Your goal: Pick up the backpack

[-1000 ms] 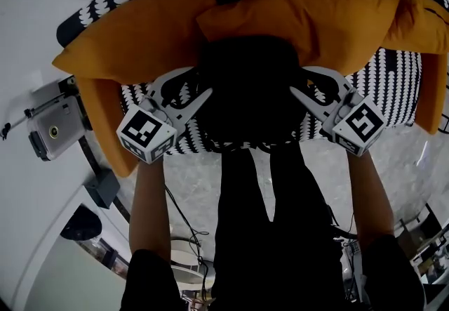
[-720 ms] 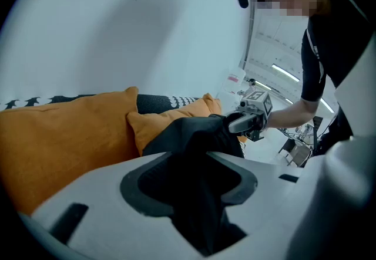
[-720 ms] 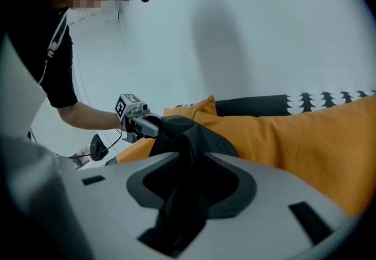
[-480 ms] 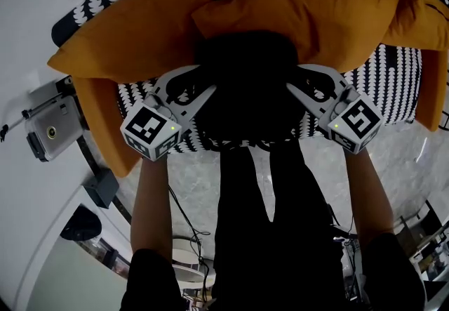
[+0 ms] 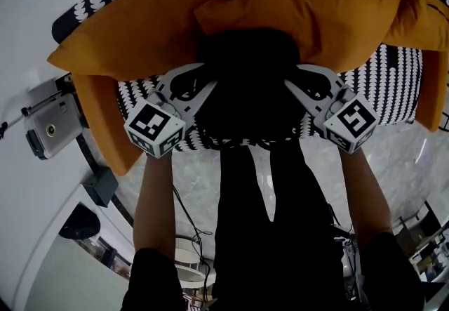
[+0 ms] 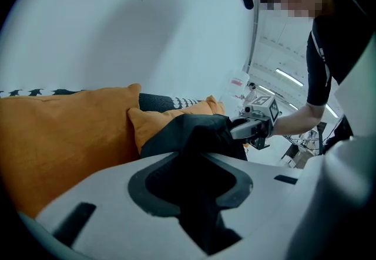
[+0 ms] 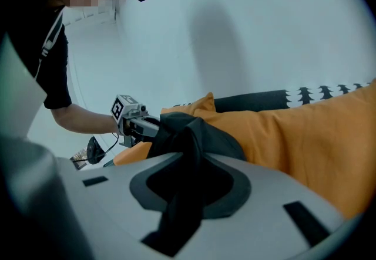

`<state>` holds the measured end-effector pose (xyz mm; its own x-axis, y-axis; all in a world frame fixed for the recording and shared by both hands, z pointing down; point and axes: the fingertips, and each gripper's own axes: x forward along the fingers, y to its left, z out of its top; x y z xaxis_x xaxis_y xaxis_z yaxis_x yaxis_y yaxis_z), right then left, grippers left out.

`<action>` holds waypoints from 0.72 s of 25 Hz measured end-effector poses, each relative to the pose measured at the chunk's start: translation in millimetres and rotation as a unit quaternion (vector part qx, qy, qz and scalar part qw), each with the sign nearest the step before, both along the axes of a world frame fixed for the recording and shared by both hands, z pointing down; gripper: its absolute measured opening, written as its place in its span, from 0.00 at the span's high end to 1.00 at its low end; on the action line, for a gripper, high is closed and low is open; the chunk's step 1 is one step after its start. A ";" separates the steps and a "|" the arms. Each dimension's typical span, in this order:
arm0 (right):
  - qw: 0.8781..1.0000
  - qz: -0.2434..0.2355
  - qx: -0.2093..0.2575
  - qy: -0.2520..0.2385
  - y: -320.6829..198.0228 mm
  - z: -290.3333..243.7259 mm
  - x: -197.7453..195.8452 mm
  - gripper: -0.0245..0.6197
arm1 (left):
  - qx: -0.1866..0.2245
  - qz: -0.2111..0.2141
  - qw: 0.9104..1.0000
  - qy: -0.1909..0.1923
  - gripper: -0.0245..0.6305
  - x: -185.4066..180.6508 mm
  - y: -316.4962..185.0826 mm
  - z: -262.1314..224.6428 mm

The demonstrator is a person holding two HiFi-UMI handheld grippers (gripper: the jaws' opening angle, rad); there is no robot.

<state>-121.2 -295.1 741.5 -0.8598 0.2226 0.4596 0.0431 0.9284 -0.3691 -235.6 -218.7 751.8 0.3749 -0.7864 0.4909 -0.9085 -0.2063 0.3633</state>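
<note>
We have the left gripper [image 5: 208, 78] and right gripper [image 5: 292, 76] closing on either side of the black backpack [image 5: 245, 92], fabric between their jaws and seemingly pinched already (it lies on the sofa [image 5: 396, 81] against orange cushions [image 5: 140, 22]), so the lift itself remains.

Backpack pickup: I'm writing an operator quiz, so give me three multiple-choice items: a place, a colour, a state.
1. Where does the backpack lie? A on the floor; B on the sofa, in front of the cushions; C on a desk.
2. What colour are the cushions? A orange; B green; C white.
3. What is between the jaws of the left gripper and right gripper? A nothing; B a cushion; C backpack fabric.
Answers: 1 B, the head view shows it on the patterned seat; 2 A, all are orange; 3 C, both gripper views show black fabric between the closing jaws.
</note>
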 end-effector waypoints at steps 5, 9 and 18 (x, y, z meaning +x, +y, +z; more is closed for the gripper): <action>1.000 0.006 0.003 -0.004 2.5 -5.5 1.0 0.84 | 0.005 -0.008 1.000 0.012 0.82 2.3 2.6 -3.8; 1.000 0.010 -0.001 -0.004 4.9 -7.1 2.0 0.86 | 0.006 -0.013 1.000 0.018 0.84 4.2 5.0 -5.4; 0.999 0.028 -0.024 0.000 11.9 -9.2 9.8 0.88 | 0.012 -0.048 0.998 0.046 0.85 11.7 14.3 -10.5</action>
